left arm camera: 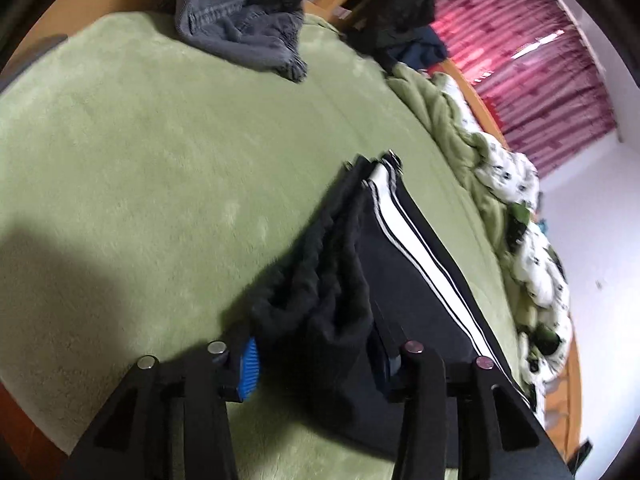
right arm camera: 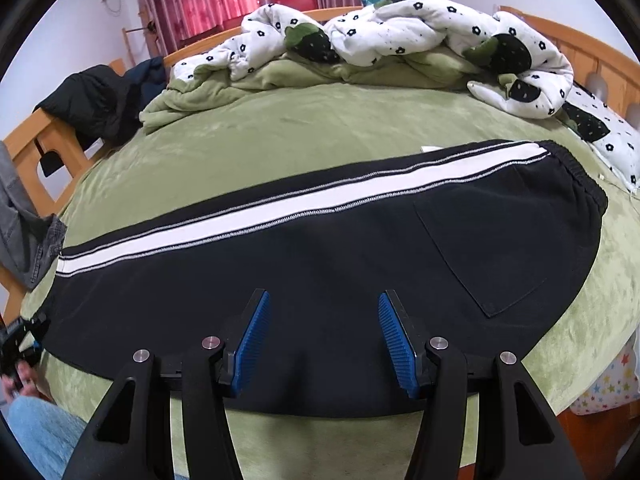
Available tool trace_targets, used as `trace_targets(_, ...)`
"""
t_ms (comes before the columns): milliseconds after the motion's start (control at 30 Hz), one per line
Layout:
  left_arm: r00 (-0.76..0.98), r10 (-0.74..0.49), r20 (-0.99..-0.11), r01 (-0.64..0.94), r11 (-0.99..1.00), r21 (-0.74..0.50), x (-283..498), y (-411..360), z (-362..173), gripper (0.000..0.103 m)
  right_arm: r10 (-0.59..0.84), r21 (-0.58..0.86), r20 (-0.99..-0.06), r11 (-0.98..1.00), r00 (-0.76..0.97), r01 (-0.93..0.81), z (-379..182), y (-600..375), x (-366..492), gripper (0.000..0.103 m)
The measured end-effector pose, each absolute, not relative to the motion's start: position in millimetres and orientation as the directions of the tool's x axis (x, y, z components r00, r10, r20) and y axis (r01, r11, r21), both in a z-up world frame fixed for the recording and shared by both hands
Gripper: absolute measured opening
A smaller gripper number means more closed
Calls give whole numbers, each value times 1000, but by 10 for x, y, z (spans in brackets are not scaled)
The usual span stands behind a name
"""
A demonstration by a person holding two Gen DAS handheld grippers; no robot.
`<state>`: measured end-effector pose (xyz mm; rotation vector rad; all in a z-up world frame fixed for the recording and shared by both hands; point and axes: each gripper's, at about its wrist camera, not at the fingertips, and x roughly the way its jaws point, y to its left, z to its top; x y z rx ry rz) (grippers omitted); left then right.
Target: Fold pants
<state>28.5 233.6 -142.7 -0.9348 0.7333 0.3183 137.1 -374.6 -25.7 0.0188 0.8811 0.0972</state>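
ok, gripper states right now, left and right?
Left gripper: jaws apart, black pants cuff bunched between the pads; a real pinch cannot be told.
Right gripper: open, holding nothing, above the pants.
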Motion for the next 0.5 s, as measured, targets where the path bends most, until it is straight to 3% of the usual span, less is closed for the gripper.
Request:
trace_targets(33, 705, -44, -708, -557, 583, -592, 298, 2333, -1385, 26, 78, 41, -767, 997, 637, -73, -262, -3762, 1358, 56)
trace_targets(67, 691, -39, -722, -555, 610, -565, 351, 2320, -1306, 25, 75, 36, -768, 997, 636, -74, -270, -3781, 1345, 56)
trace_targets(267, 717, 12, -697, -459, 760, -460, 617, 1900, -492, 24, 109, 48, -803, 992, 586, -119, -356, -3900, 1297, 56)
trace_targets(500, 779, -55, -625, -250, 886, -389, 980, 784, 144, 23, 114, 63, -765, 993, 634, -102, -278, -4186, 1165, 56)
